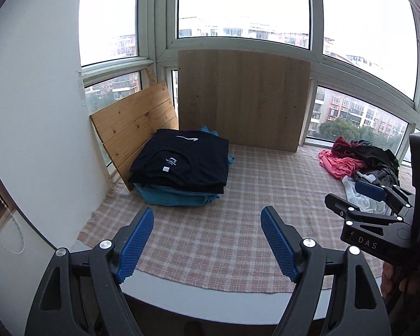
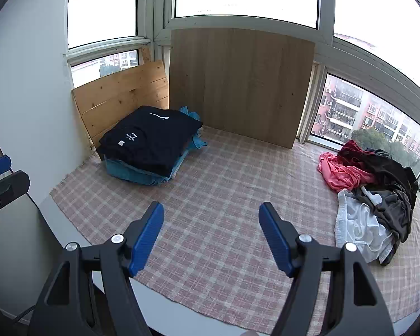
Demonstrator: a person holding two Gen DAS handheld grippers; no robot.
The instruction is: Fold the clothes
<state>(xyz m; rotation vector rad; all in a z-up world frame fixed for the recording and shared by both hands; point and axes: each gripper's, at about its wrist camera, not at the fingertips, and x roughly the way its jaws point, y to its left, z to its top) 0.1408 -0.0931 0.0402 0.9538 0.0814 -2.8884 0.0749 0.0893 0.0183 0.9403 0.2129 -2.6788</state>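
A stack of folded clothes sits at the back left, a black T-shirt [image 1: 182, 162] [image 2: 151, 137] on top of teal garments [image 1: 176, 197]. At the right lies a loose pile of unfolded clothes [image 1: 361, 165] [image 2: 372, 193] in pink, dark red, black, grey and white. My left gripper [image 1: 207, 215] hovers open over the plaid cloth [image 1: 238, 184] with nothing between its blue pads. My right gripper [image 2: 211, 208] is also open and holds nothing; it hangs above the cloth's middle. In the left wrist view it shows at the right edge, near the pile.
The plaid cloth [image 2: 224, 173] covers a white ledge [image 1: 210, 299] whose front edge is just below the grippers. Two wooden boards [image 1: 243, 98] [image 1: 134, 128] lean against the windows behind the stack. A white wall [image 1: 33, 112] closes the left side.
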